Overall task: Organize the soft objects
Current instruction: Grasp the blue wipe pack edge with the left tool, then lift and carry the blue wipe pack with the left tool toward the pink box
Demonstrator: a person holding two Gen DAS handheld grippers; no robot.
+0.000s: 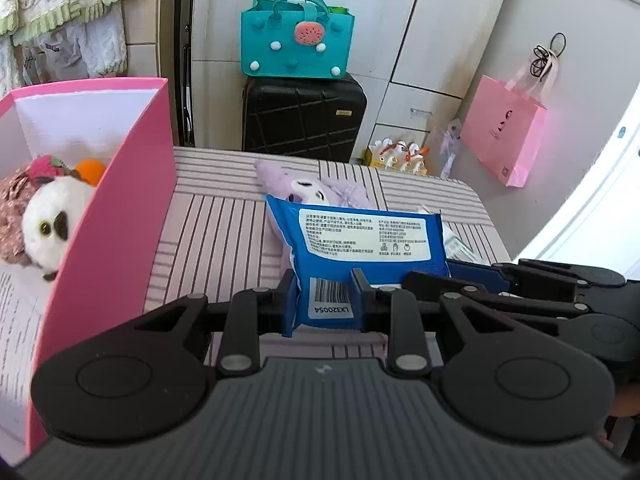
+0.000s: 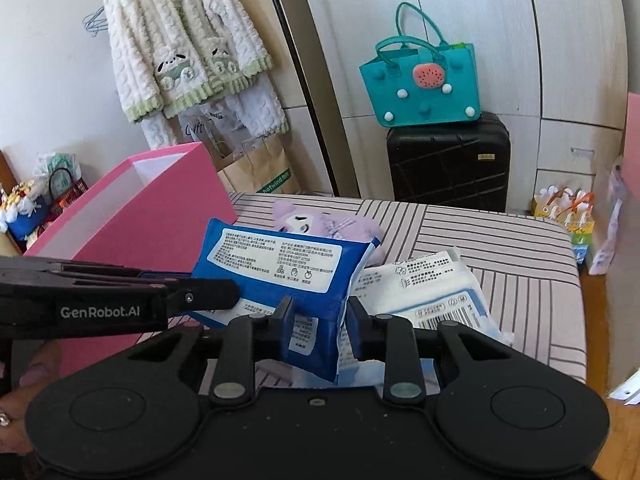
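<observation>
Left gripper (image 1: 325,300), right gripper (image 2: 319,328) both clamp blue pack (image 1: 360,236).

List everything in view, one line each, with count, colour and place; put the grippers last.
wipes pack: 1, blue, raised over the table, clamped by both grippers
white pack: 1, white and blue, lying on the table right of the wipes pack
purple plush: 1, lilac, on the table behind the wipes pack
pink box: 1, open, on the table's left side
owl plush: 1, white and pinkish brown, inside the pink box
table: 1, pink-and-white striped cover
suitcase: 1, black, behind the table
teal bag: 1, on the suitcase
pink paper bag: 1, hanging at right
fleece jacket: 1, cream and green, hanging on the wall
left gripper: black, blue pads, shut
right gripper: black, blue pads, shut
</observation>
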